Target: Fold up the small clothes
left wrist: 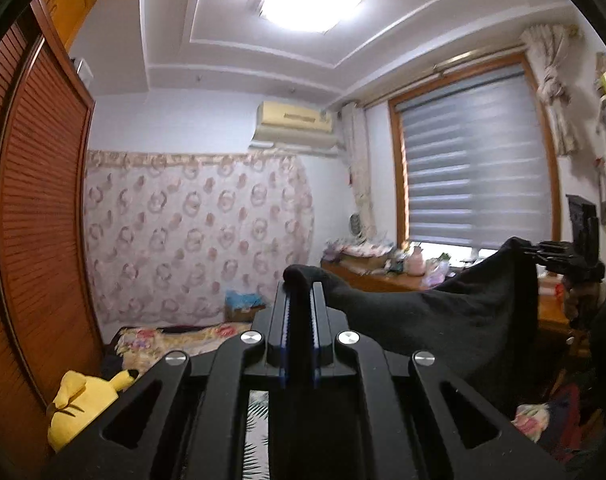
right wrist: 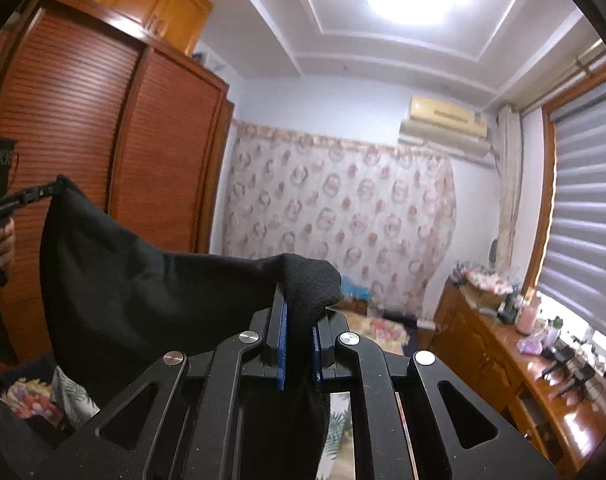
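Black cloth (left wrist: 443,320) held up in air, stretched side to side btwn both tools. Left tool (left wrist: 301,280) pinched tight on one corner. Right tool (right wrist: 299,296) pinched tight on other corner, off at 3 o'clock from left. Long edge runs 9 to 3, rest hangs down. Both equally near.

A home bedroom. A louvred wooden wardrobe (right wrist: 103,140) stands at nine o'clock, a floral-quilted bed (left wrist: 183,338) at six. A cluttered dresser (right wrist: 523,360) sits at four o'clock.

Two fisheye wrist cameras sit close behind each gripper, looking roughly level across a bedroom, both sharing the far floral curtain (left wrist: 195,236), air conditioner (right wrist: 447,120) and window blind (left wrist: 475,160).
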A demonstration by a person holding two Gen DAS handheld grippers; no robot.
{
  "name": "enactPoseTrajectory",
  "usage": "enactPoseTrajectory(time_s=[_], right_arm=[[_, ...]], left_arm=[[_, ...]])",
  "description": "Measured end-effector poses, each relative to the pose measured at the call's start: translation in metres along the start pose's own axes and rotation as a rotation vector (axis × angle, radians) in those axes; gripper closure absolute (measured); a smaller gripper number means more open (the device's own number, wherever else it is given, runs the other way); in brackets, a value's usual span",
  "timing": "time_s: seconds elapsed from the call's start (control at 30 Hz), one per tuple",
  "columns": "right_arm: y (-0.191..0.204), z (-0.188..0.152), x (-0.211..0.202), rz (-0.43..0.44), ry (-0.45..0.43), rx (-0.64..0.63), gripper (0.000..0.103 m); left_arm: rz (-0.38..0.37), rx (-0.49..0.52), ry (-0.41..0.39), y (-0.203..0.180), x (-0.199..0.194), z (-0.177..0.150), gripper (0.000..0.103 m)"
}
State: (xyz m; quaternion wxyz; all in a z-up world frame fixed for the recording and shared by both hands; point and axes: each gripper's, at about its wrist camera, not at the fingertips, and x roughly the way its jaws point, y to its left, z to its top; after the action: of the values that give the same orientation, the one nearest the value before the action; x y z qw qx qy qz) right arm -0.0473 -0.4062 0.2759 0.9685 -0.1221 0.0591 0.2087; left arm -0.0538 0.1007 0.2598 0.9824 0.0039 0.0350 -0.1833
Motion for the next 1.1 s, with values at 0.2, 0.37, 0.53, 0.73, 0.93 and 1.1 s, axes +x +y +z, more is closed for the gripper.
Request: enactPoseTrajectory(time_s=[0.2, 0.37, 0.53, 0.73, 0.93, 1.1], right_arm=[[-0.014, -0.057, 0.085, 0.005, 0.133, 0.019, 0.096], [-0.030, -0.128, 0.182, 0.025, 0.255, 0.045, 0.096], [-0.049, -0.190, 0.271, 0.035, 0.396, 0.073, 0.096], [-0.080, -0.231, 0.328, 0.049, 0.476, 0.125, 0.096], [-0.089, -0.261, 0.370, 0.062, 0.555, 0.145, 0.096], [-0.089, -0.281, 0.394, 0.064, 0.607, 0.150, 0.095]], left_arm=[[0.024, -0.026, 0.157, 0.027, 0.108, -0.069, 0.097], [0.063, -0.032, 0.288, 0.035, 0.198, -0.138, 0.097], [0.085, -0.055, 0.408, 0.040, 0.265, -0.178, 0.097], [0.100, -0.061, 0.489, 0.045, 0.316, -0.198, 0.097], [0.110, -0.075, 0.575, 0.053, 0.352, -0.223, 0.097], [0.117, -0.067, 0.625, 0.052, 0.369, -0.237, 0.096]])
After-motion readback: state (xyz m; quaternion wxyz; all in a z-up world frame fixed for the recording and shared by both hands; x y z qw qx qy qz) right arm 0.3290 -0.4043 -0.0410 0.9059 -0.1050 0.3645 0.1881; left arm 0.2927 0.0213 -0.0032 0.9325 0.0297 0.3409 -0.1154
